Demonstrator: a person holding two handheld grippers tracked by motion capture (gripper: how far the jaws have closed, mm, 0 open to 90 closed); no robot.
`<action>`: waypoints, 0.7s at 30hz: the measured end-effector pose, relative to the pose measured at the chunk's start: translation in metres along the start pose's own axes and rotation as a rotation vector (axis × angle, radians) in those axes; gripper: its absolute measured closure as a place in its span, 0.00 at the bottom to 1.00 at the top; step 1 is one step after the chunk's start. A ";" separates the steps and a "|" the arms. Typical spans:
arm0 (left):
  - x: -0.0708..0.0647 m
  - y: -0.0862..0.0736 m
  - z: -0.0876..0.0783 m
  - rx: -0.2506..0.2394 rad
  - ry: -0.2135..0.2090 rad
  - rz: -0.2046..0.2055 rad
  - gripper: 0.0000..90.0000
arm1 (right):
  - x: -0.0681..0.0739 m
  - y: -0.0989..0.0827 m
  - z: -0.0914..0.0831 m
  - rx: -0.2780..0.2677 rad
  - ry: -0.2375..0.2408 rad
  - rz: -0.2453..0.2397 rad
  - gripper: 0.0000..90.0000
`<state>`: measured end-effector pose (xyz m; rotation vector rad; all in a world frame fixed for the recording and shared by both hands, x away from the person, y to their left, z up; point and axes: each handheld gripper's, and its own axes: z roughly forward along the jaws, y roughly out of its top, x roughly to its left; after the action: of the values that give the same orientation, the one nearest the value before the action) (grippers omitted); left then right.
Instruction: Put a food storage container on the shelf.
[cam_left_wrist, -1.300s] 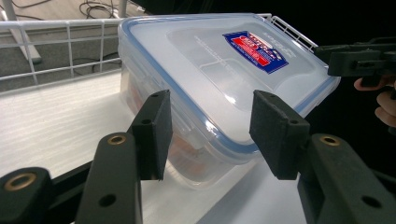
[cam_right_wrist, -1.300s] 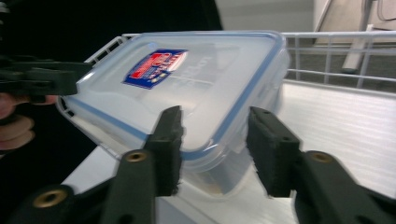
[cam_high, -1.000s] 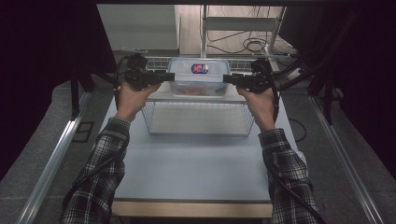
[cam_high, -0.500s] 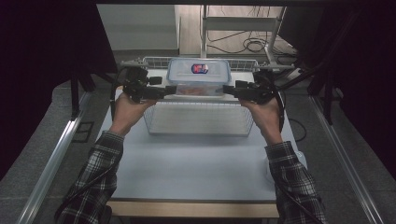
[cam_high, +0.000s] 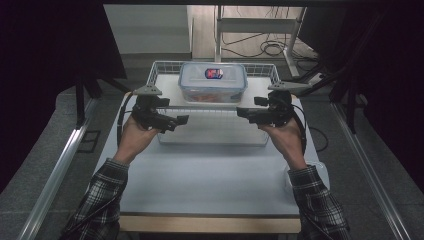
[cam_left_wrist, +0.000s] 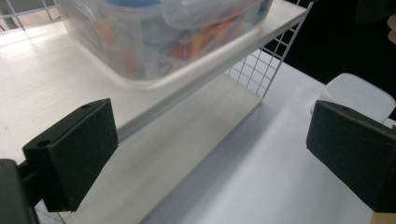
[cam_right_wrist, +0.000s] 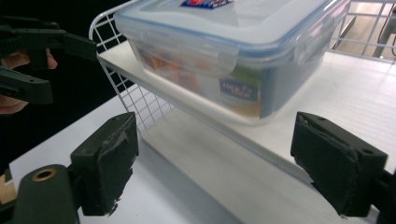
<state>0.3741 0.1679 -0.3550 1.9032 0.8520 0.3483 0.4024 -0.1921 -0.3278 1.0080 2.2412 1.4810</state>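
Note:
A clear plastic box (cam_high: 213, 82) with a blue-rimmed lid and a red label stands on the upper white shelf (cam_high: 167, 91) of a wire rack. My left gripper (cam_high: 176, 121) hovers in front of the rack's left side and my right gripper (cam_high: 243, 113) in front of its right side, both pointing inward. Both have just been opening, with nothing between the jaws. In the left gripper view my left gripper (cam_left_wrist: 212, 154) frames the shelf edge below the box (cam_left_wrist: 154, 37). In the right gripper view my right gripper (cam_right_wrist: 222, 163) stands wide below the box (cam_right_wrist: 233, 51); my left gripper (cam_right_wrist: 42, 46) shows far left.
The rack's lower shelf (cam_high: 210, 134) rests on the pale table (cam_high: 210, 185). A white rounded lid-like object (cam_left_wrist: 357, 93) lies on the table near the right forearm. Dark curtains flank the table, and cables and a metal frame lie on the floor beyond.
Both grippers have drawn back from the sides of the box toward the person and sunk a little. Their jaws have spread. The box stays on the upper shelf.

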 end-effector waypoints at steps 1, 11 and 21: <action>-0.002 -0.002 0.000 0.002 0.004 0.007 0.02 | 0.001 -0.002 0.000 0.003 -0.002 -0.005 0.16; -0.020 -0.024 0.000 0.022 0.007 0.074 0.04 | 0.007 -0.024 -0.010 -0.002 -0.004 -0.041 0.09; -0.030 -0.048 -0.003 0.044 -0.026 0.068 0.02 | 0.016 -0.040 -0.013 0.009 0.027 -0.053 0.05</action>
<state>0.3310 0.1618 -0.3920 1.9770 0.7855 0.3475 0.3674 -0.2002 -0.3553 0.9295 2.2774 1.4723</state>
